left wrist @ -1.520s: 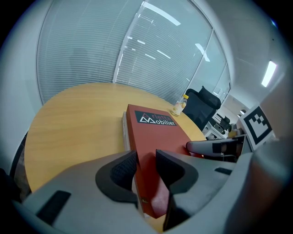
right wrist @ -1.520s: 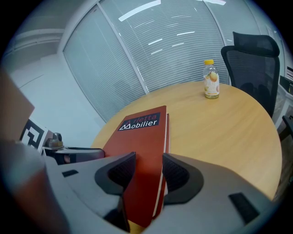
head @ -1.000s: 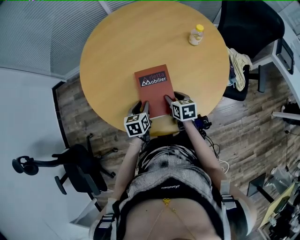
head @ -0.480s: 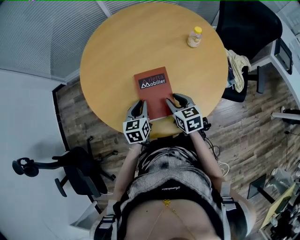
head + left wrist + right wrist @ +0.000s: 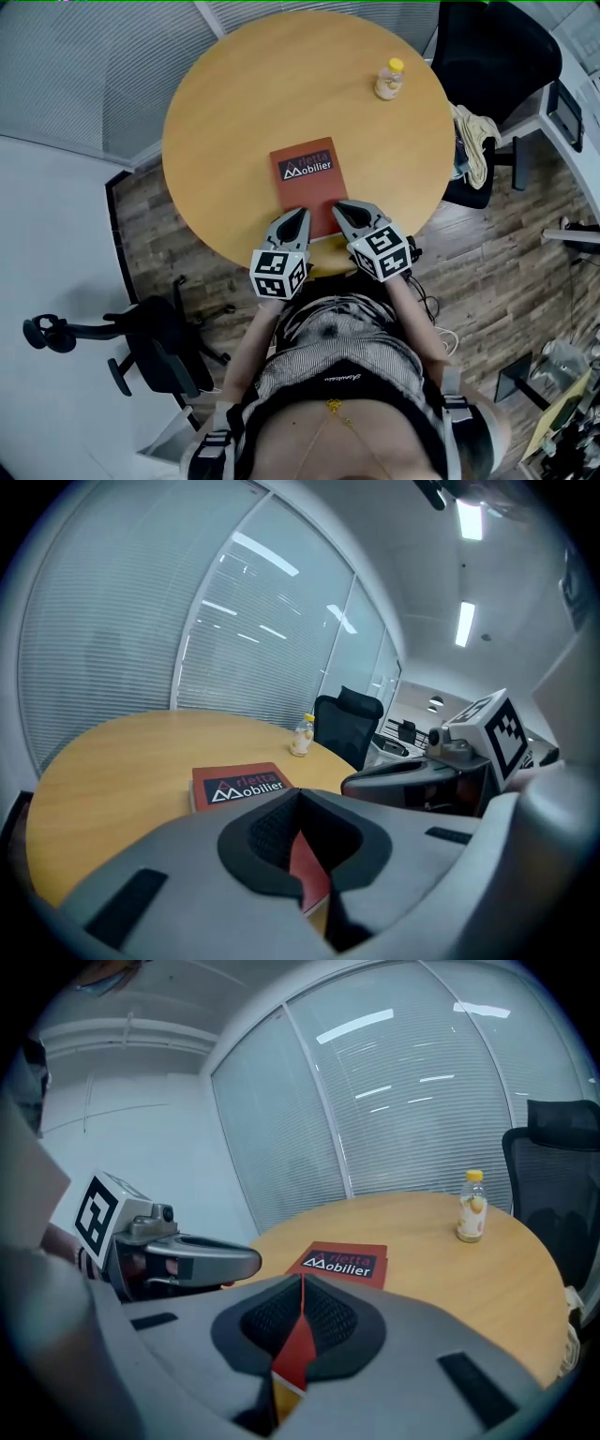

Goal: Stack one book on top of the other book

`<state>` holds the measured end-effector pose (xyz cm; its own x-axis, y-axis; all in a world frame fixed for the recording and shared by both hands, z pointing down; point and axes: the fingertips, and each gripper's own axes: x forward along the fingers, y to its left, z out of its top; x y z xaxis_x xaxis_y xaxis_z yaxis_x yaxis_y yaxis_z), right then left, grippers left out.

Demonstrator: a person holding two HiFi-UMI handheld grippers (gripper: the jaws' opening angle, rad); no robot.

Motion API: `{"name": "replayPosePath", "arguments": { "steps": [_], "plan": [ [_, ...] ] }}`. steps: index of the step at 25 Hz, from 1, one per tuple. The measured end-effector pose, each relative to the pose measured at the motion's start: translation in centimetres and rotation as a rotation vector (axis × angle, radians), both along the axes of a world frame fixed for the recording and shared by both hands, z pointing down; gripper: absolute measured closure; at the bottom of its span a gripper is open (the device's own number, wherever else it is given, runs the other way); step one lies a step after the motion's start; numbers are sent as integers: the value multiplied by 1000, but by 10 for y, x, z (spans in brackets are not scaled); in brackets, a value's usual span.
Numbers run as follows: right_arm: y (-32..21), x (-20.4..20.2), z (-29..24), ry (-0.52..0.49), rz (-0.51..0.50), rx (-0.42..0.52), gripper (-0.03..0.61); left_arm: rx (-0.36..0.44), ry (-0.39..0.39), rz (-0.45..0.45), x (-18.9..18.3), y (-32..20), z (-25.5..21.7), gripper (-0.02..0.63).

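Landmark: round wooden table (image 5: 234, 103).
Book: the red book (image 5: 307, 178) is lying flat on the table, toward its near edge, title side up. Whether another book is sitting beneath it, you cannot tell.
Left gripper: you are holding the left gripper (image 5: 299, 216) over the table's near edge, lifted off the tabletop. Its jaws have just been closing and are now pressing together on nothing.
Right gripper: you are holding the right gripper (image 5: 339, 207) over the same near edge, also lifted. Its jaws have just been closing too and are meeting empty.
Bottle: a yellow-capped bottle (image 5: 389, 77) is standing upright near the table's far right edge.
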<state>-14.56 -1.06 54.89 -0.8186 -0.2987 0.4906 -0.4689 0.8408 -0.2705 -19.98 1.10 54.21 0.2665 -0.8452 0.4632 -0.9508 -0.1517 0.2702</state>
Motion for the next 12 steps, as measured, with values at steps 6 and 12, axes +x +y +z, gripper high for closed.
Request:
{"name": "replayPosePath", "arguments": {
  "steps": [6, 12],
  "plan": [
    [8, -7, -5, -36, -23, -21, 552, 11, -19, 49, 10, 1, -3, 594],
    [12, -13, -20, -80, -49, 18, 552, 56, -21, 60, 12, 0, -19, 594]
  ]
}}
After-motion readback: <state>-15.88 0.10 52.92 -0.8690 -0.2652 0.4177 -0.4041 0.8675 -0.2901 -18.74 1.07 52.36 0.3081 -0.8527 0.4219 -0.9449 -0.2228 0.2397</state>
